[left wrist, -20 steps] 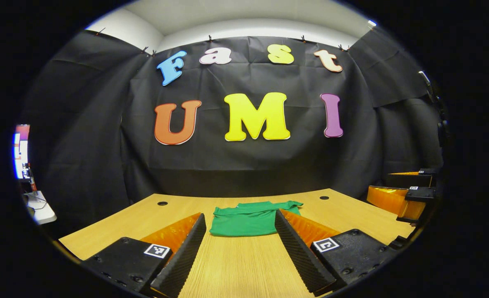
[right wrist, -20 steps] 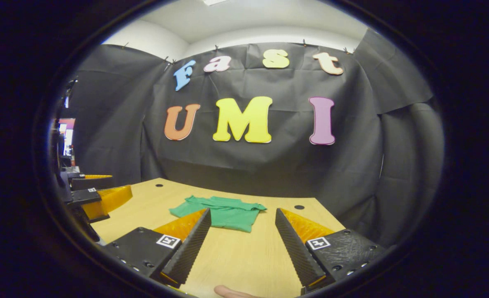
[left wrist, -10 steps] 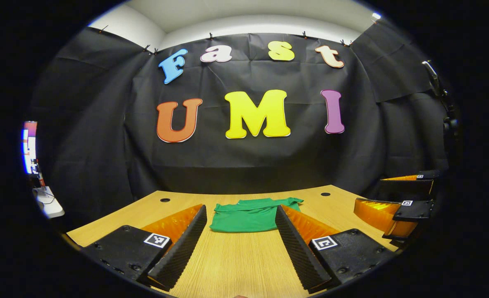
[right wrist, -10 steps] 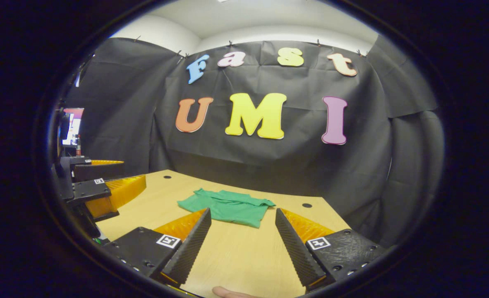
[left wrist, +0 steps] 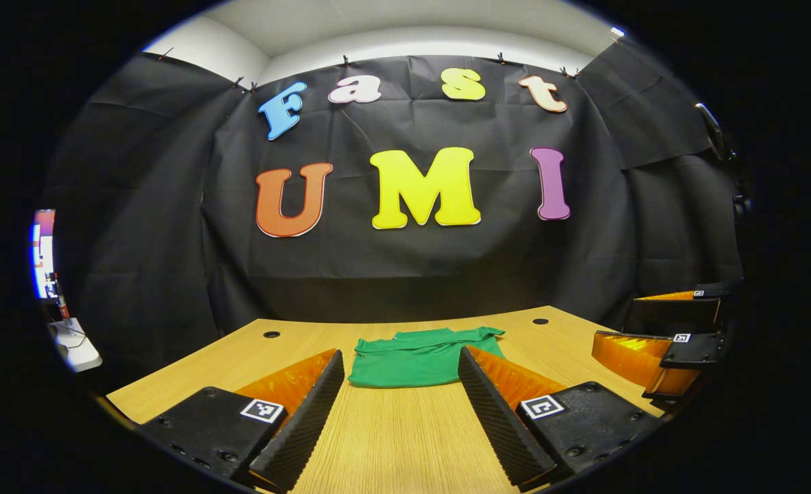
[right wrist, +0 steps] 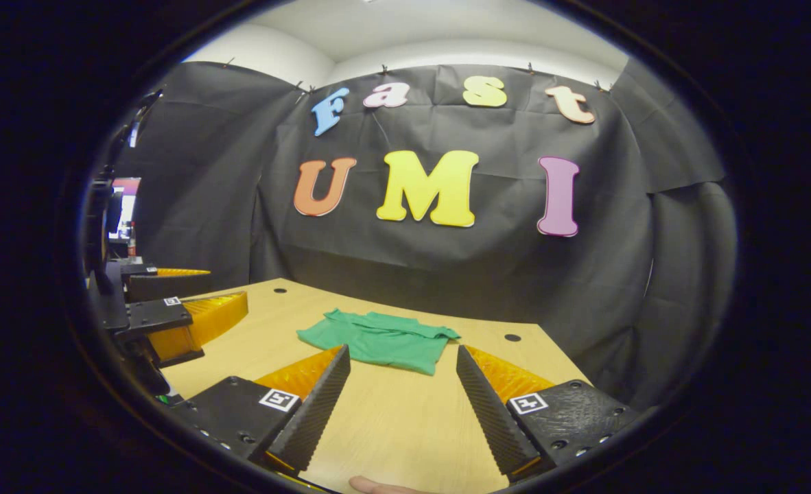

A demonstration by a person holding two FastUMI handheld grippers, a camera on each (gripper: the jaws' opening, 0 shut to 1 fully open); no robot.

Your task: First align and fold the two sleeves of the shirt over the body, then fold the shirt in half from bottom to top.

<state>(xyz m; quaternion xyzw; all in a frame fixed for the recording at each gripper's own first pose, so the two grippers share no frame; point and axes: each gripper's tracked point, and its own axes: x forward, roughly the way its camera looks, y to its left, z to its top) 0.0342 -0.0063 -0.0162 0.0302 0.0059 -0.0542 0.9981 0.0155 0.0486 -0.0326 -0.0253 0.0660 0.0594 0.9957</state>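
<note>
A green shirt [left wrist: 412, 360] lies folded into a compact, roughly rectangular packet on the far middle of the wooden table [left wrist: 405, 439]. My left gripper [left wrist: 399, 353] hovers open over the near part of the table, short of the shirt, with nothing between its fingers. In the right gripper view the shirt [right wrist: 378, 343] sits ahead and slightly left, its collar side toward the wall. My right gripper [right wrist: 403, 348] is also open and holds nothing, back from the shirt. Each gripper appears in the other's view: the right gripper [left wrist: 652, 343] at the far right, the left gripper [right wrist: 193, 302] at the left.
Two round cable holes [left wrist: 271, 335] [left wrist: 540, 321] mark the table's back corners. Black cloth closes off the back and sides. A lit screen [left wrist: 43, 250] shows far left beyond the booth. A person's fingertip [right wrist: 378, 486] peeks in at the bottom edge.
Both grippers have drifted slightly, the right one turning a little left so the shirt sits further right in its view. The shirt has not moved. Both grippers stay open.
</note>
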